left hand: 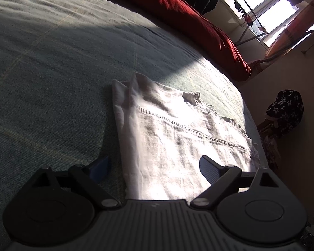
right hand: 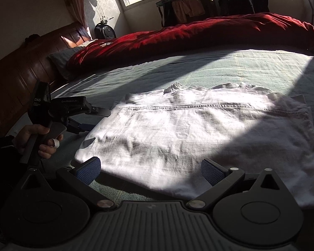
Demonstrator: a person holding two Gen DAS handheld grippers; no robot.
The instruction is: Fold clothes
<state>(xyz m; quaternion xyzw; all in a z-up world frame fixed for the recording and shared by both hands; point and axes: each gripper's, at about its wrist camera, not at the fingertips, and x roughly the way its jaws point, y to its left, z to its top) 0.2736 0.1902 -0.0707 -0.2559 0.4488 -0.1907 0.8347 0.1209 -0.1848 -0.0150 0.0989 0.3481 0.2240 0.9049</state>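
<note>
A white garment [left hand: 178, 138] lies folded flat on the green bedspread [left hand: 52, 73], its stitched hem running across it; the right wrist view shows the same white garment [right hand: 198, 129] in sun and shadow. My left gripper [left hand: 155, 167] hovers open over the garment's near edge, with nothing between its blue pads. In the right wrist view the left gripper [right hand: 94, 119] sits at the garment's left edge, held by a hand [right hand: 35, 140]. My right gripper [right hand: 150, 169] stands open above the garment's front edge, and its pads grip nothing.
A red duvet [right hand: 198, 33] is bunched along the far side of the bed, next to a wooden headboard [right hand: 21, 73] and a pillow [right hand: 60, 58]. Beyond the bed's right edge a dark patterned bundle [left hand: 284, 110] lies on the floor. Windows [left hand: 259, 2] and a drying rack stand behind.
</note>
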